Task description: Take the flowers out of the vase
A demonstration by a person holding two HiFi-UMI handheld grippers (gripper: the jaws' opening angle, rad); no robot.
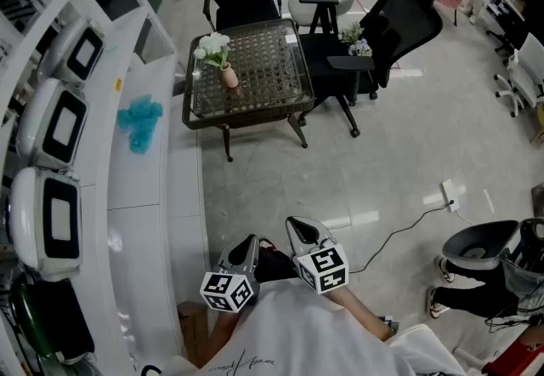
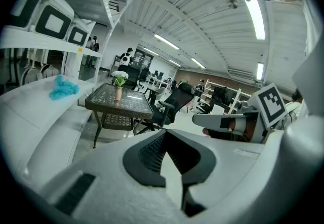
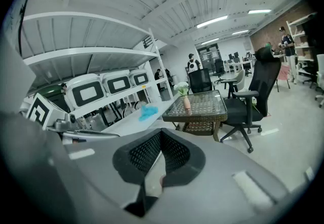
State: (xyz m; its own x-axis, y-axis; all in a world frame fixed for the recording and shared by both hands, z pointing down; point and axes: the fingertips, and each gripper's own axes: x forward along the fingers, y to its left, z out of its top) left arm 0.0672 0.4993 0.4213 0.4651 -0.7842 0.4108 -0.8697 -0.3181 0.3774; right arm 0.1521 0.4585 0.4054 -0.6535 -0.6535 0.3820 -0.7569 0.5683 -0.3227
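You hold your left gripper [image 1: 242, 253] and right gripper [image 1: 304, 238] close to your body, fingers pressed together on nothing, likely because nothing is within reach yet. Far ahead across the floor [image 1: 340, 187], the white flowers [image 1: 212, 46] stand in the pink vase [image 1: 229, 76] on the glass-topped bench [image 1: 272, 68].

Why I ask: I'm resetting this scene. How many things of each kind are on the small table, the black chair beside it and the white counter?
Flower bunches: 2
Vase: 1
Blue cloth: 1
Total: 4
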